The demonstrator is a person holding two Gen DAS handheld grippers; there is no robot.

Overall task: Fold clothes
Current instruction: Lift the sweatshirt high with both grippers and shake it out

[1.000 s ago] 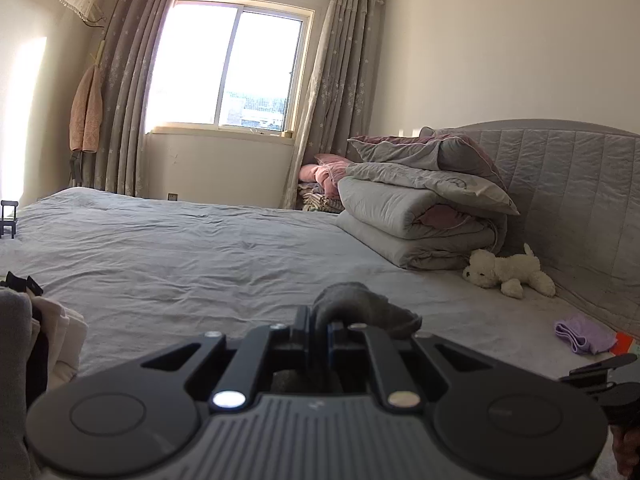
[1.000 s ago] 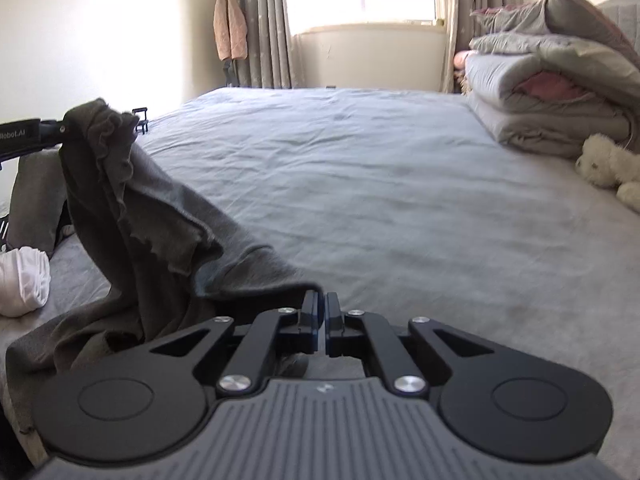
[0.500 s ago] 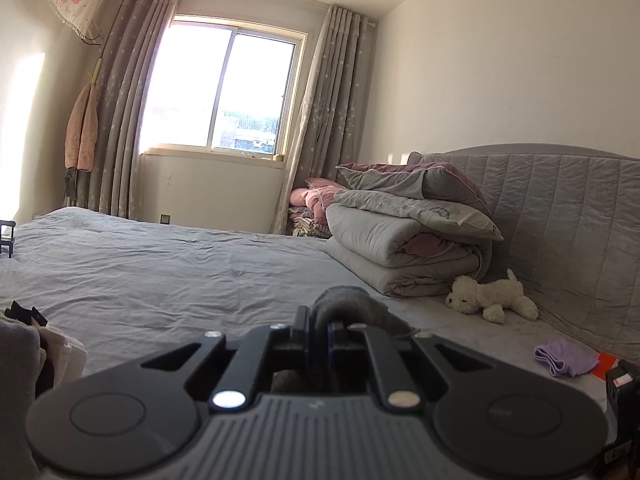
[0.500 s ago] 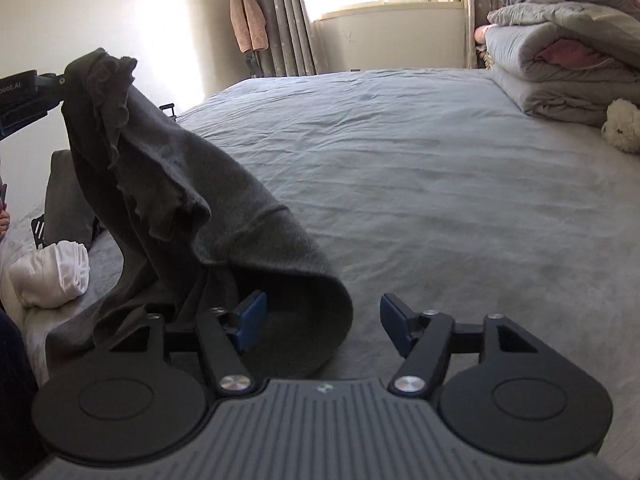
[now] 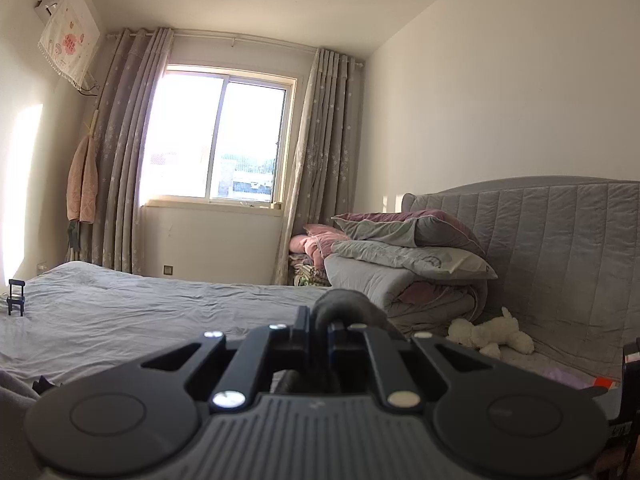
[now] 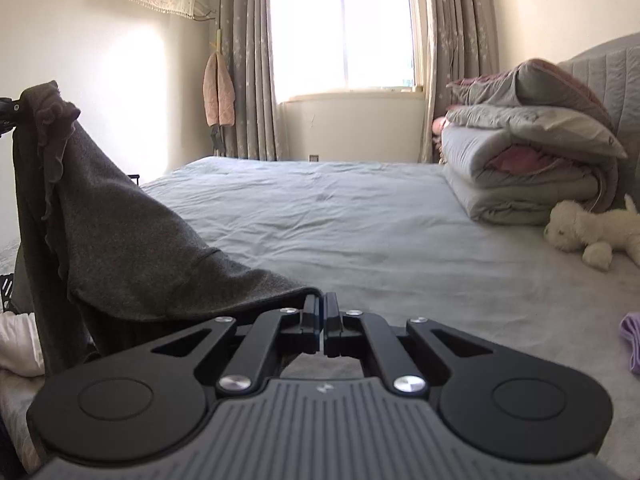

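Observation:
A dark grey knit garment [image 6: 132, 240] hangs stretched between my two grippers above the bed [image 6: 360, 220]. My right gripper [image 6: 322, 308] is shut, its fingertips pinching the garment's lower hemmed edge. The garment's ruffled upper corner is held at the far left of the right wrist view, where part of the left gripper [image 6: 6, 114] shows. In the left wrist view my left gripper [image 5: 318, 320] points level and is shut on a bunched fold of the grey garment [image 5: 344, 304]. The rest of the cloth is hidden below that gripper's body.
Folded duvets and pillows [image 6: 520, 160] are stacked against the padded headboard [image 5: 560, 240], with a white plush toy [image 6: 592, 236] beside them. A purple cloth [image 6: 632, 332] lies at the right. White clothing [image 6: 16, 340] sits at the left edge. A small black stand [image 5: 16, 296] is on the bed's far left.
Both grippers have risen. The right gripper opened, then shut again on the garment's lower edge. The cloth is now lifted off the bed and stretched between the two grippers.

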